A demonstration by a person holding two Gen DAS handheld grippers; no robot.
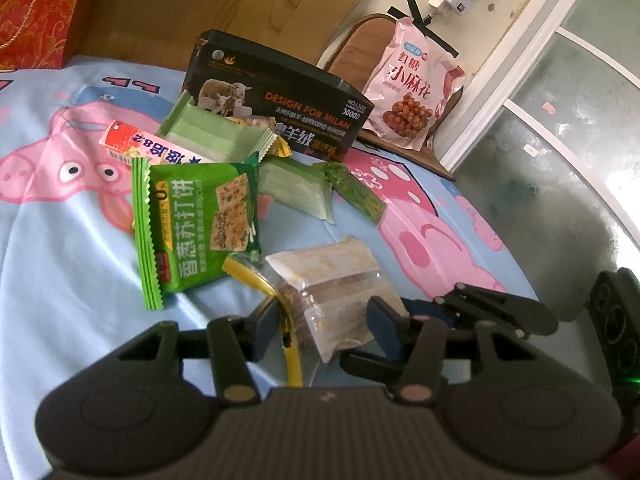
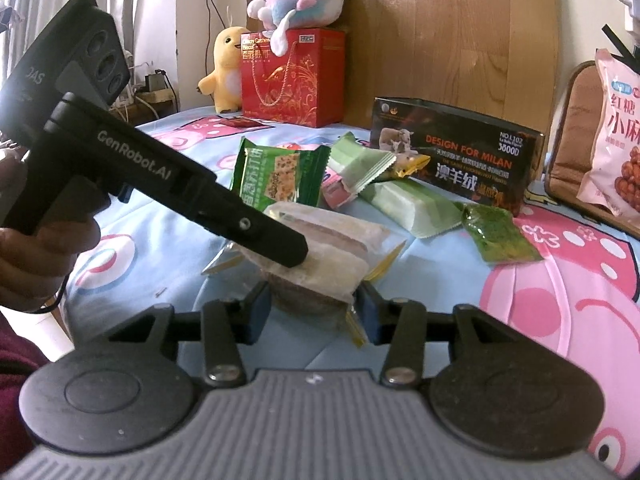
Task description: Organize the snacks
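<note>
Left wrist view: the left gripper straddles the clear sandwich-biscuit packet on the bedsheet, fingers pressing its sides. Right wrist view: the right gripper brackets the same packet, contact unclear

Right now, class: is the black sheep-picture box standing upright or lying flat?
Upright. The black box stands on its long edge on the bedsheet, printed face toward us, snacks leaning against its front.
</note>
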